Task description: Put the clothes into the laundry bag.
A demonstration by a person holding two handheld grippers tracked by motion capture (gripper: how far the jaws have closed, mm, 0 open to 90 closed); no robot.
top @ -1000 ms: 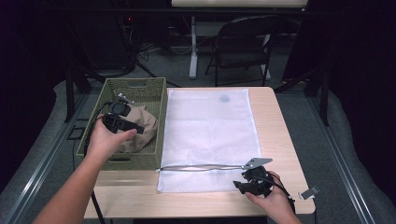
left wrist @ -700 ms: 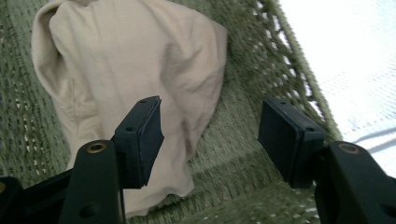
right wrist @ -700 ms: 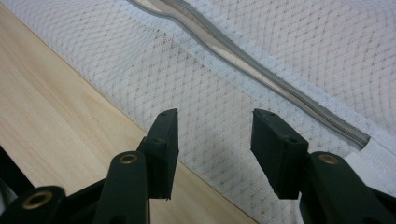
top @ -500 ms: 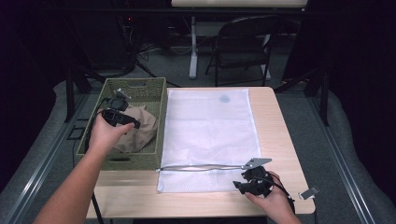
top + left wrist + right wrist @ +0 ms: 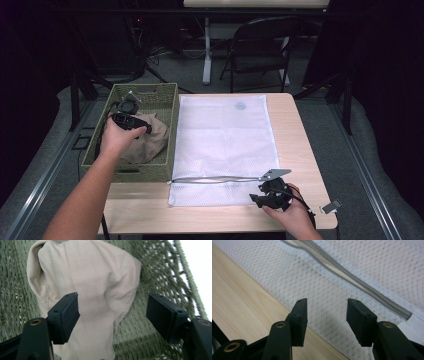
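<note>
Your desk carries a white mesh bag spread flat over its middle, with the zipper running across the bag's near end. At the desk's left edge sits a green woven basket, touching or just beside the bag's left side. Inside the basket lies a beige cloth, bunched up against the basket's floor and right wall.

Your left tongs hang over the basket, above the cloth. In the left gripper view the cloth lies between and beyond the jaws, which have just been opening and stand wide apart, released, with neither pad pressing on the fabric.

Your right tongs rest at the near right of the desk, on the bag's near edge by the zipper's end. In the right gripper view their jaws stand apart over the mesh, gripping nothing, with bare wood to one side.
</note>
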